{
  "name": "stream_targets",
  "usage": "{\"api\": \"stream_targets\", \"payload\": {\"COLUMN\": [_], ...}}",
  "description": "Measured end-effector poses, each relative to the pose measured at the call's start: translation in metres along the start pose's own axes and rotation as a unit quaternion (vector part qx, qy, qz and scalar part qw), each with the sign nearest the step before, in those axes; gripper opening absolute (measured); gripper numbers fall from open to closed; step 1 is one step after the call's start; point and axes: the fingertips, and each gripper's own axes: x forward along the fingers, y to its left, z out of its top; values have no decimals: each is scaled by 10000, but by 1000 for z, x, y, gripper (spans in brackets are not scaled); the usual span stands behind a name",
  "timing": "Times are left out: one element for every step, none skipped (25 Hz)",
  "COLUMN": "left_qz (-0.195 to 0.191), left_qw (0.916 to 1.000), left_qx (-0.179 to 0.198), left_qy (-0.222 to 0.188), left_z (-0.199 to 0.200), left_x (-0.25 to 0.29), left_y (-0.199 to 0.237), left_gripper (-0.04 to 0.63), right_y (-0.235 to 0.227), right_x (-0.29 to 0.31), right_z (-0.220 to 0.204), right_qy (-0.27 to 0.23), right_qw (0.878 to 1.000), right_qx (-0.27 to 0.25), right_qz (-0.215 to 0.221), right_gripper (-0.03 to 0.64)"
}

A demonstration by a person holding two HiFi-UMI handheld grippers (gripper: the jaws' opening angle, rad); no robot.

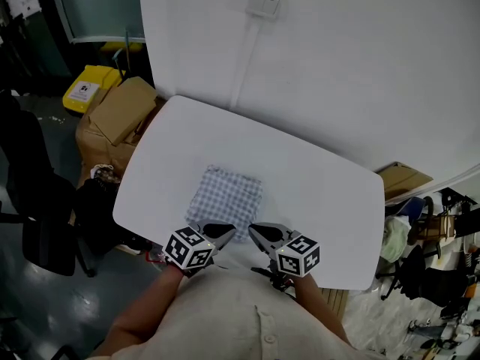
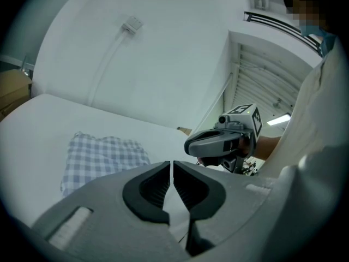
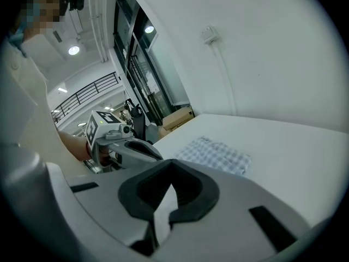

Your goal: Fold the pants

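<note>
Two empty tools: left tool (image 1: 225, 232) and right tool (image 1: 257, 233), each pressed together, tips near each other.
Folded blue-and-white checked fabric pants (image 1: 225, 195) lie flat on the white tabletop (image 1: 319, 178), just ahead of both tips.

One pants (image 1: 225, 195), one table (image 1: 319, 178), two grippers (image 1: 231, 232) (image 1: 253, 229)

A white table (image 1: 315, 178) carries folded checked pants (image 1: 225, 196).
</note>
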Motion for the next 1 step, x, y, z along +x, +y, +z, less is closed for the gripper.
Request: {"api": "stream_targets", "payload": {"left_qz": [-3], "left_qw": [10000], "left_qx": [-2], "left_qy": [7], "left_z": [-1], "left_x": [0], "left_y": [1], "left_gripper": [26], "right_y": [0], "right_x": [0], "right_z": [0], "right_qy": [4], "right_qw": [10000], "right_qx": [3], "right_qz": [-10], "right_gripper": [15]}}
